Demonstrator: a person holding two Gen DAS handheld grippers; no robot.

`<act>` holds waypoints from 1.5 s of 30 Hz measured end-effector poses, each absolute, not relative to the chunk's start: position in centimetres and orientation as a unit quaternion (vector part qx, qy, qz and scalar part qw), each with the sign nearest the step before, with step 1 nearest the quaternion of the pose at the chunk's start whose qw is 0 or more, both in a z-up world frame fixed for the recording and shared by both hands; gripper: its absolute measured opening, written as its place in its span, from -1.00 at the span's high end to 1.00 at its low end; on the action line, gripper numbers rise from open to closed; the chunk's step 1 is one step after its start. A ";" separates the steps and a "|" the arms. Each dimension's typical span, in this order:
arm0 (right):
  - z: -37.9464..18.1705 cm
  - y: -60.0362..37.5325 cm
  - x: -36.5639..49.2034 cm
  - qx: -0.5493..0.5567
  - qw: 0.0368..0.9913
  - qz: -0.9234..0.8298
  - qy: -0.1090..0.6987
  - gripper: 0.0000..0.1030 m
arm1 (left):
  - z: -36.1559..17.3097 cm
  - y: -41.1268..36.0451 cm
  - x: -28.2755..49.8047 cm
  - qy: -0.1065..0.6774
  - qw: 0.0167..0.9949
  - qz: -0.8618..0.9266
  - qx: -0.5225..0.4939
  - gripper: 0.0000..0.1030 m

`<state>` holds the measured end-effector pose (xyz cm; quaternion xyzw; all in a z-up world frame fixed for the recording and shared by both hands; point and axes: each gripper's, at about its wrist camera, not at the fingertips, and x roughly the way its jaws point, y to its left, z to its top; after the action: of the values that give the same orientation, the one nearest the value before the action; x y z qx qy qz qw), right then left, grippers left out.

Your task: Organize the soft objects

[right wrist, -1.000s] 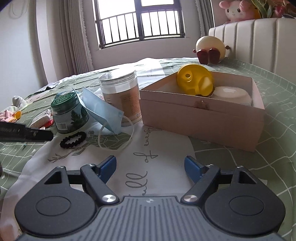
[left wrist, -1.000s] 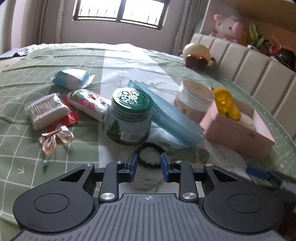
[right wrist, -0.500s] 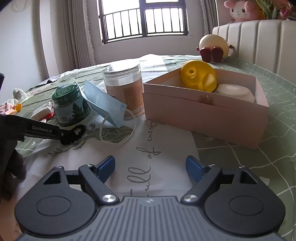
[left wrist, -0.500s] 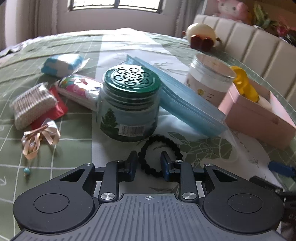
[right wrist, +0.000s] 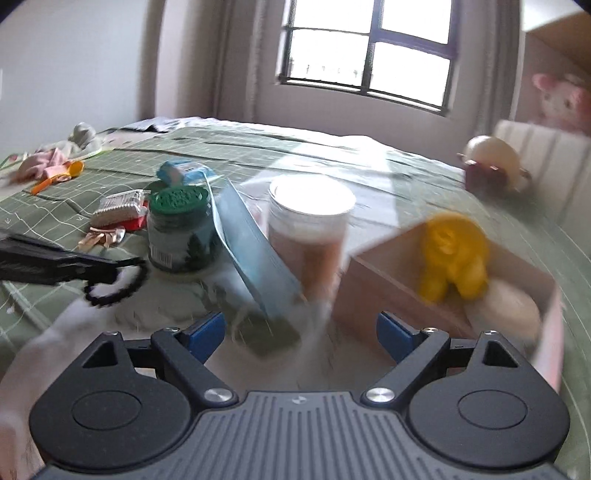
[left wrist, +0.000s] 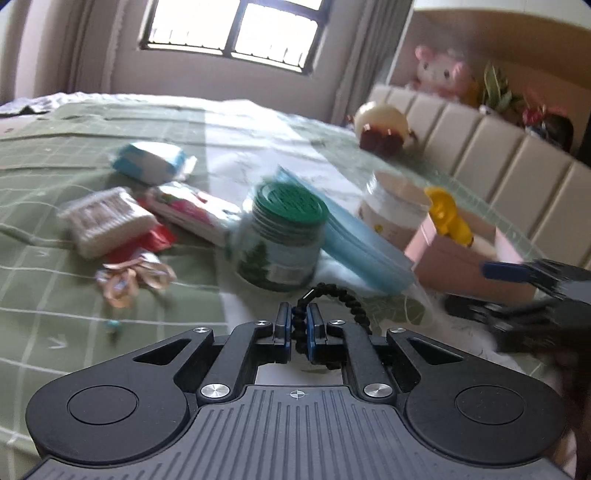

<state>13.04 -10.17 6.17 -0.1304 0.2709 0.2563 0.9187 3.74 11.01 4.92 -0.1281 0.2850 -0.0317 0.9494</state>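
Light: daylight from the window (left wrist: pixel 236 33) at 12 o'clock, blown out.
Blur: motion smear, heaviest in the right wrist view.
Edges: fisheye bending, dark corners.

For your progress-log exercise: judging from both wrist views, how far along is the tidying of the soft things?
Done: a yellow toy and a white pad lie in the pink box. In hand: the left gripper is shut on the black hair tie; the right gripper is open. Left: blue face masks, tissue pack, ribbon bow.
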 end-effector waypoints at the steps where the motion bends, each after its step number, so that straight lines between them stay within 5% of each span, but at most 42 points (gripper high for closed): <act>1: 6.2 -9.3 14.0 -0.136 0.915 0.261 0.276 -0.75 | 5.3 11.4 3.2 0.277 0.951 -0.030 -0.132 0.80; 7: 4.8 -5.8 18.8 -0.136 0.893 0.271 0.332 -0.72 | 5.9 14.1 1.4 0.256 0.955 -0.014 -0.150 0.80; 10: 4.2 -5.3 19.7 -0.102 0.869 0.292 0.386 0.02 | 5.5 15.5 0.9 0.254 0.953 -0.005 -0.165 0.80; 17: 5.2 -2.3 19.2 -0.120 0.851 0.333 0.388 0.17 | 3.9 17.2 0.9 0.255 0.947 -0.007 -0.194 0.80; 19: 5.0 -1.0 19.6 -0.138 0.850 0.324 0.392 0.39 | 3.7 17.3 0.9 0.256 0.947 -0.009 -0.196 0.80; 21: 4.7 0.0 20.0 -0.156 0.849 0.309 0.399 0.95 | 3.6 17.5 1.0 0.259 0.946 -0.007 -0.194 0.80; 26: 9.7 -1.6 19.3 -0.142 0.871 0.311 0.353 0.96 | 6.0 18.3 2.2 0.244 0.957 -0.008 -0.159 0.80; 36: 26.3 -14.8 19.3 -0.075 0.938 0.254 0.225 0.96 | 20.0 13.1 10.1 0.113 0.989 -0.066 -0.063 0.80; 45: 19.8 -26.6 23.5 0.029 0.927 0.179 0.327 0.96 | 19.3 -1.3 19.1 0.181 0.957 -0.204 -0.101 0.80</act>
<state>23.50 -26.59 19.78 0.0294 0.3270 0.1788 0.9275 19.09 -1.34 19.30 -0.1008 0.1807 -0.2039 0.9569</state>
